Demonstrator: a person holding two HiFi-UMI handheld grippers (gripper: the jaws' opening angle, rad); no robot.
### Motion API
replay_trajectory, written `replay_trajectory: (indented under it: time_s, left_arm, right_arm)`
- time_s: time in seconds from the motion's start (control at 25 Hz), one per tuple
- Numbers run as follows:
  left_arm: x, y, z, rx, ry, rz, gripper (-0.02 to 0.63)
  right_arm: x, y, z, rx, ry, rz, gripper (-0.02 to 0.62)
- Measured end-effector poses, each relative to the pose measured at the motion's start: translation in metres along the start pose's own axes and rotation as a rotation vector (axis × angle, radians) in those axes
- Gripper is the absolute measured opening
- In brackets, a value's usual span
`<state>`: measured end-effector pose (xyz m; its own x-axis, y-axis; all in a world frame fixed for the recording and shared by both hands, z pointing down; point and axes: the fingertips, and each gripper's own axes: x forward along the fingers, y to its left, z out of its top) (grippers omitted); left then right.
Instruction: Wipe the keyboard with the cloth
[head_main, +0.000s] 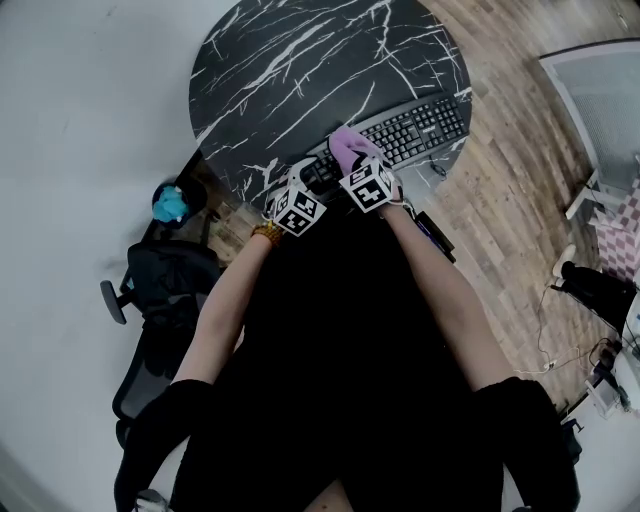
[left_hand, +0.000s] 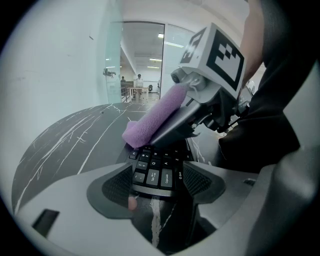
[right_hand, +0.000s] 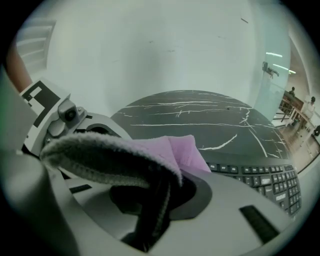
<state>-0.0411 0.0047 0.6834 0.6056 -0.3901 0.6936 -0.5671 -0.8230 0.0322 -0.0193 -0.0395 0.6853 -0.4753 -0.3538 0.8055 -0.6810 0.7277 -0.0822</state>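
One black computer keyboard (head_main: 425, 128) along near right edge of round black white-veined marble tabletop (head_main: 300, 70), number pad at far right end. Keys dull black, white legends. Held at left end by left gripper (left_hand: 157, 184), pads pressed against both long sides. Left-hand keys hidden under folded fuzzy purple cloth (head_main: 350, 146), pinched tight in right gripper (right_hand: 160, 192) and laid on them. Off tabletop's left edge: black office chair (head_main: 160, 290), teal object (head_main: 170, 203) beside it. Wood-plank floor (head_main: 500, 200) to right.
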Motion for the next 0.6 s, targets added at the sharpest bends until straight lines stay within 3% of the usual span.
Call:
replay_trajectory:
  time_s: [0.4, 0.6]
  left_arm:
    - [0.0, 0.0, -0.002, 0.001, 0.01, -0.001, 0.302]
    - [0.0, 0.0, -0.003, 0.0, 0.013, 0.001, 0.302]
  right_arm:
    - [0.006, 0.034, 0.003, 0.008, 0.016, 0.167, 0.08]
    - [0.007, 0.039, 0.003, 0.021, 0.02, 0.204, 0.081]
